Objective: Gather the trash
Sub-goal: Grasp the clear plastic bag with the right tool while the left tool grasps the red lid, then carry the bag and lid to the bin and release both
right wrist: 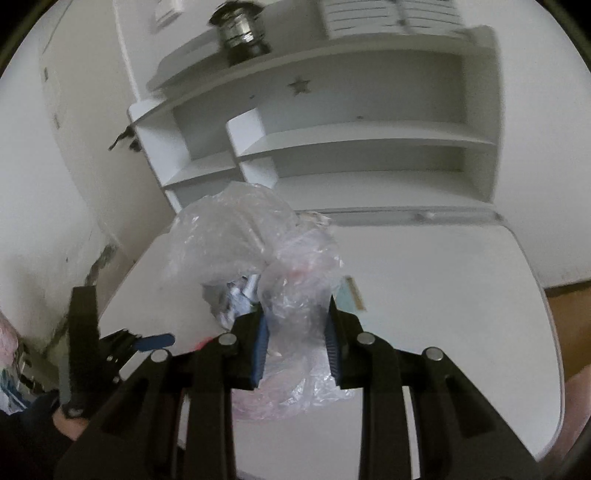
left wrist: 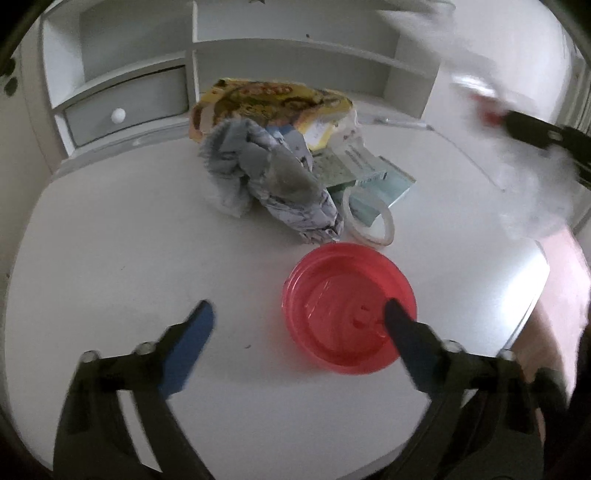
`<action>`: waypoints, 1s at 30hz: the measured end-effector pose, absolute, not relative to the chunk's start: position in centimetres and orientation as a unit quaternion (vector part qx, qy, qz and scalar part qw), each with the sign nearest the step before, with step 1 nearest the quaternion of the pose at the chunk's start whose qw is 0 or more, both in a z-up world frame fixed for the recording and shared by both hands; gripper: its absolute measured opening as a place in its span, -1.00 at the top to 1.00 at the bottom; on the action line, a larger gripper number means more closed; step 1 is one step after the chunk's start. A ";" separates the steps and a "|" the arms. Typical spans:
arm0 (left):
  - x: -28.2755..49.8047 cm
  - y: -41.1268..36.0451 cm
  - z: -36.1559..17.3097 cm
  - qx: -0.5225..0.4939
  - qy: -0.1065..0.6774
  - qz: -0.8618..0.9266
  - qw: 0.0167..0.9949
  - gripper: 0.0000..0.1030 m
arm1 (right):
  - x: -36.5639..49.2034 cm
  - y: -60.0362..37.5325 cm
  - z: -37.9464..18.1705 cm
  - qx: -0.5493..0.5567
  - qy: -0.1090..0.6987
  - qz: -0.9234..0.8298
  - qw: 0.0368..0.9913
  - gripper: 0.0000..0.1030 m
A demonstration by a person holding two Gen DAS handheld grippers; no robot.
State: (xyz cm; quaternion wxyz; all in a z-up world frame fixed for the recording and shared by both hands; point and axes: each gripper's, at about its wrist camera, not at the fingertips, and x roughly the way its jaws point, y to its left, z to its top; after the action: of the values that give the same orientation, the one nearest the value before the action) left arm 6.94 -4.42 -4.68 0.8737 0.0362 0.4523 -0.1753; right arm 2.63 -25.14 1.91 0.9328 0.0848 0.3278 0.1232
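Observation:
A pile of trash lies on the white desk (left wrist: 110,240): a yellow snack wrapper (left wrist: 273,99), crumpled grey-white paper (left wrist: 273,177), green-printed paper packaging (left wrist: 369,181), a clear tape ring (left wrist: 369,218) and a red plastic lid (left wrist: 349,306). My left gripper (left wrist: 299,314) is open, low over the desk, its right finger over the lid. My right gripper (right wrist: 295,332) is shut on a clear plastic bag (right wrist: 258,243) and holds it above the desk; it appears blurred in the left wrist view (left wrist: 532,129).
A white shelf unit (left wrist: 295,55) with a knobbed drawer (left wrist: 118,116) stands at the desk's back. A metal object (right wrist: 238,29) sits on its top shelf. The desk's right edge (right wrist: 546,332) drops to a wooden floor.

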 end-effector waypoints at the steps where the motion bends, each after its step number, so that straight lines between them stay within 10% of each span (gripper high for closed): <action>1: 7.1 -4.7 -5.0 0.043 0.460 -0.173 0.870 -0.37 | 1.9 -25.9 1.8 0.092 0.327 0.117 0.933 0.48; 8: 7.0 -4.9 -5.1 0.065 0.468 -0.168 0.865 0.90 | -4.4 -32.6 -0.2 0.131 0.322 0.044 0.937 0.48; 16: 4.5 -9.3 -1.1 0.063 0.428 -0.235 0.870 0.94 | -12.2 -42.5 -2.9 0.200 0.301 -0.085 0.928 0.48; 30: -5.6 -41.5 -3.0 0.155 0.373 -0.514 0.756 0.94 | -28.0 -60.7 -14.3 0.332 0.324 -0.364 0.808 0.48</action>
State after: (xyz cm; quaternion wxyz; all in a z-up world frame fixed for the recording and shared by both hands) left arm -5.64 -41.54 -2.96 0.7563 0.1551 0.3732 -0.5144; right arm -28.05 -60.66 -14.27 0.8078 0.3319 0.3241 -0.3638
